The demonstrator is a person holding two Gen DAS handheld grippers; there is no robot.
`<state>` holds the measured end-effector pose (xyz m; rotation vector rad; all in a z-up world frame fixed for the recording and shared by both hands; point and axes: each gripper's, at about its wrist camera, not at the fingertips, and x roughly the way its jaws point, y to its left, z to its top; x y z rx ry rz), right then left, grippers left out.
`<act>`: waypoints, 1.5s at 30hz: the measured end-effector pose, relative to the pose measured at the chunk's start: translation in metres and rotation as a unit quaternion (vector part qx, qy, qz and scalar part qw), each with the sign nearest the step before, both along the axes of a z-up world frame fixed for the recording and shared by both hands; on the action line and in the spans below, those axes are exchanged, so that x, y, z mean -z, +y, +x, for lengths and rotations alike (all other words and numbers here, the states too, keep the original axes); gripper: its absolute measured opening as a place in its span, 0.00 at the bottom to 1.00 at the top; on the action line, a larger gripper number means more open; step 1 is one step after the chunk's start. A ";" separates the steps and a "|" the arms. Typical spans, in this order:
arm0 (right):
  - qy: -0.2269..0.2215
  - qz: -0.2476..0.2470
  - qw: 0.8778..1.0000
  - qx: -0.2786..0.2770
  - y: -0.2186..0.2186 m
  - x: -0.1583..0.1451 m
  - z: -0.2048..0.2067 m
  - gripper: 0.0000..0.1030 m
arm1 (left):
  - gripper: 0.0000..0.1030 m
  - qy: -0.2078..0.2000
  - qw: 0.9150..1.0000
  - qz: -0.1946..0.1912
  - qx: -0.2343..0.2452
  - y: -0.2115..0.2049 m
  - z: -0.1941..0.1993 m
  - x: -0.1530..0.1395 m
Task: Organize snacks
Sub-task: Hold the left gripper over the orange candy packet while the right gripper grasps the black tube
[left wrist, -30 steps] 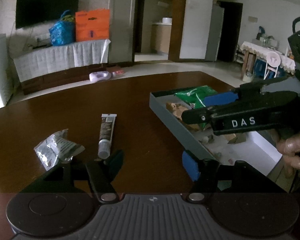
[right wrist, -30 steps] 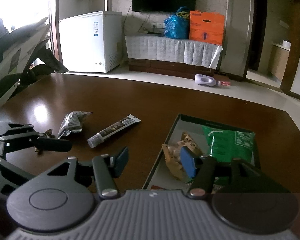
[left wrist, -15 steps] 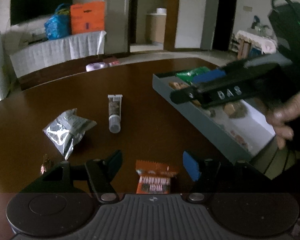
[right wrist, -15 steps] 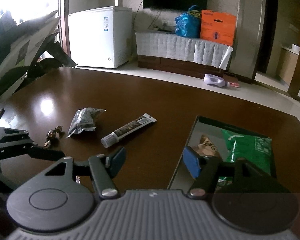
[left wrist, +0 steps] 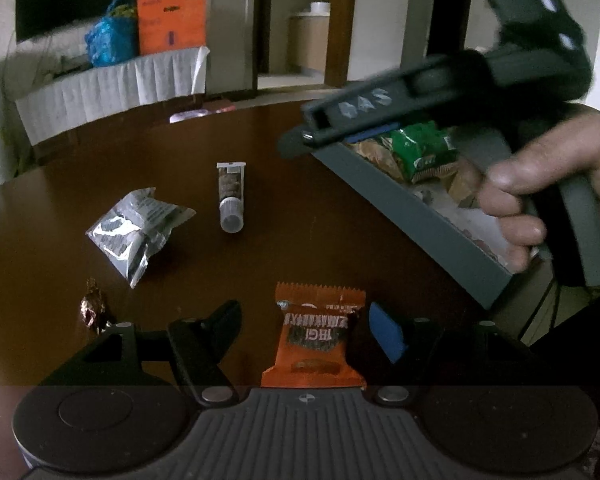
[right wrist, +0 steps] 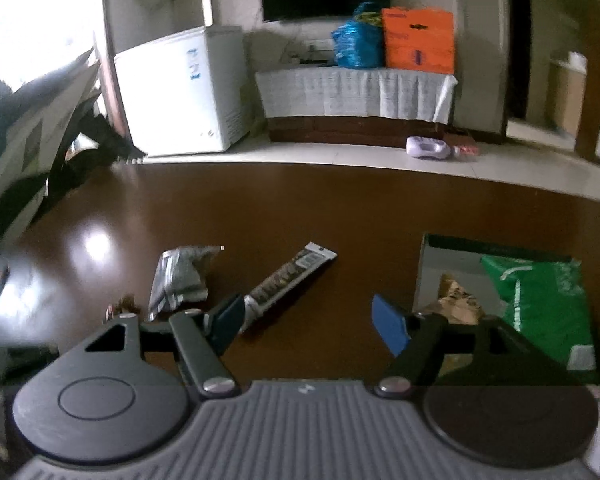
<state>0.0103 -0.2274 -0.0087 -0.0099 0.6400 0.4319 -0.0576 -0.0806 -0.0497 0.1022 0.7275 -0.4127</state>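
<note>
My left gripper is open, its fingers either side of an orange snack packet lying on the dark wooden table. A silver packet, a tube and a small wrapped candy lie farther left. The grey tray on the right holds a green bag and other snacks. My right gripper is open and empty, held above the table between the tube and the tray. It shows in the left wrist view above the tray.
A plant with large leaves stands at the table's left edge. Beyond the table are a white freezer and a cloth-covered bench with an orange box and a blue bag.
My left gripper has pulled back and lowered, bringing the orange packet between its fingers. My right gripper has risen and moved left, away from the tray.
</note>
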 end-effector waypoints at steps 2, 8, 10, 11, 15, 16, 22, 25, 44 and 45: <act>0.007 0.008 1.000 0.008 0.007 0.003 0.006 0.69 | 0.68 0.002 1.000 0.000 0.002 0.000 -0.001 0.001; 0.022 -0.002 1.000 0.015 0.038 0.012 0.024 0.69 | 0.66 0.013 1.000 -0.002 0.002 0.003 -0.002 0.005; 0.027 -0.010 0.999 0.019 0.048 0.017 0.032 0.69 | 0.66 0.015 1.000 -0.002 0.003 0.004 -0.002 0.006; 0.029 -0.015 0.999 0.022 0.053 0.019 0.036 0.69 | 0.66 0.016 1.000 -0.002 0.003 0.005 -0.003 0.007; 0.040 -0.025 0.999 0.020 0.067 0.029 0.048 0.69 | 0.66 0.018 1.000 -0.005 0.006 0.006 -0.002 0.008; 0.041 -0.029 0.999 0.020 0.070 0.031 0.050 0.69 | 0.66 0.018 1.000 -0.005 0.006 0.007 -0.002 0.008; 0.049 -0.046 0.998 0.017 0.079 0.042 0.064 0.69 | 0.61 0.021 1.000 -0.005 0.002 0.009 0.001 0.012; 0.053 -0.053 0.997 0.019 0.081 0.047 0.070 0.69 | 0.57 0.016 1.000 -0.002 0.003 0.008 0.001 0.013; 0.060 -0.074 0.995 0.019 0.095 0.069 0.087 0.69 | 0.39 0.012 0.999 0.010 -0.038 0.023 -0.003 0.008; 0.060 -0.074 0.995 0.019 0.095 0.069 0.087 0.69 | 0.39 0.011 0.999 0.010 -0.039 0.023 -0.002 0.007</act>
